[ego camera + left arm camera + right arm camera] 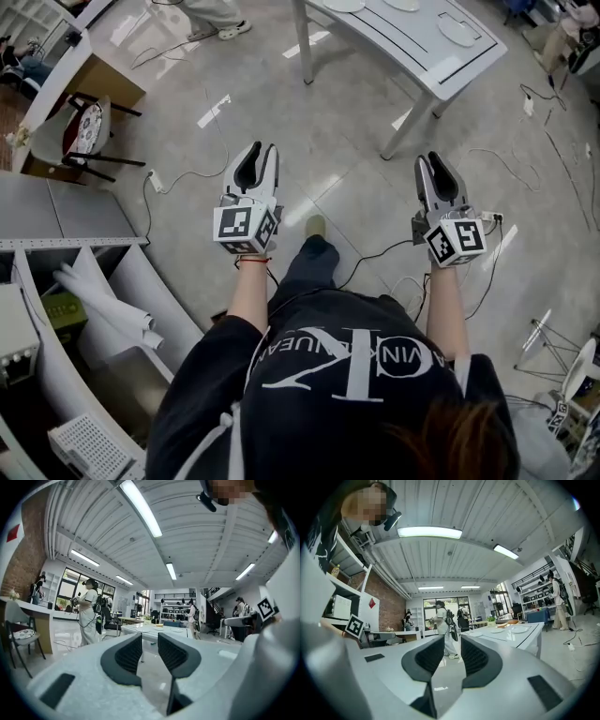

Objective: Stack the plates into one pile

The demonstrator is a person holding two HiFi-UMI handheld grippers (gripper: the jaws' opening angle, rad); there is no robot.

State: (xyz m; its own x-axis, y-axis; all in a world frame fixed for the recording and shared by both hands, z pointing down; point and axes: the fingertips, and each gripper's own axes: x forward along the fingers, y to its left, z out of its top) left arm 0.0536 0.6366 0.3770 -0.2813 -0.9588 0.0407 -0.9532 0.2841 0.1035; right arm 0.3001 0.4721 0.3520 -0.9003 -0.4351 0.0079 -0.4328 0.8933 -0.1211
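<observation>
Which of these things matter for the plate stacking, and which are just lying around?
Part of the job: flat white round plates; the long white table under them; the open, empty left gripper and right gripper.
Just lying about: white chair with patterned cushion; rolled white paper; floor cables.

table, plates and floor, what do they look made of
Table: white top with a smooth, faintly glossy finish, likely laminate or painted board.
Plates: white and smooth, perhaps ceramic or plastic; too small to tell.
Floor: grey polished tile or stone, since it shows joint lines and bright light reflections.
</observation>
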